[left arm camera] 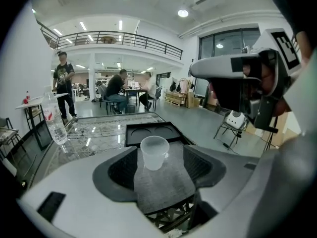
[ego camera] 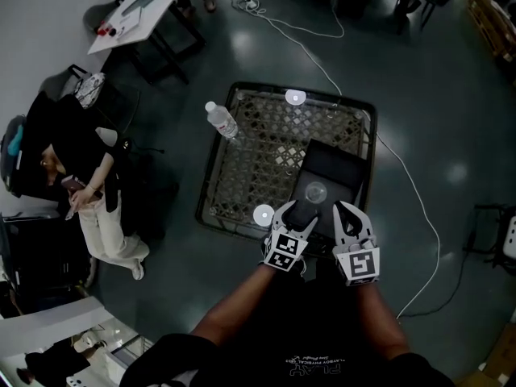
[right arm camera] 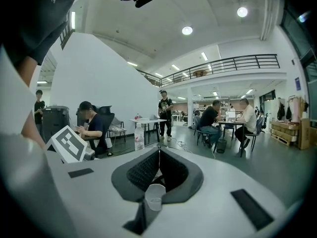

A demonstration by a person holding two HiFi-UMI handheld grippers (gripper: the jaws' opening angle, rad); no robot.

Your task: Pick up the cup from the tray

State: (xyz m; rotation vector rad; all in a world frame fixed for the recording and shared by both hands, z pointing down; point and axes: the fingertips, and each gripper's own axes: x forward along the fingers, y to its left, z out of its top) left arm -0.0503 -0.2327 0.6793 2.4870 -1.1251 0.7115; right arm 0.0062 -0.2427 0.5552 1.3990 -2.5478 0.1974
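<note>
A clear plastic cup point(ego camera: 316, 192) stands upright on a black tray point(ego camera: 339, 164) at the near right of a glass-topped mesh table point(ego camera: 250, 160). My left gripper point(ego camera: 297, 214) reaches over the tray's near edge. In the left gripper view the cup point(left arm camera: 154, 152) stands between its wide-apart jaws, and the pads point(left arm camera: 119, 170) do not touch it, so the left gripper point(left arm camera: 159, 157) is open. My right gripper point(ego camera: 351, 216) hovers just right of the cup. Its fingertips point(right arm camera: 159, 150) meet in a seam, and the cup point(right arm camera: 155, 197) shows low beneath them.
A water bottle point(ego camera: 221, 120) stands at the table's far left corner. A person point(ego camera: 89, 184) sits on the floor side to the left. A white cable point(ego camera: 403, 176) runs along the floor to the right, near a chair point(ego camera: 492, 232). Another white table point(ego camera: 137, 10) is at the back left.
</note>
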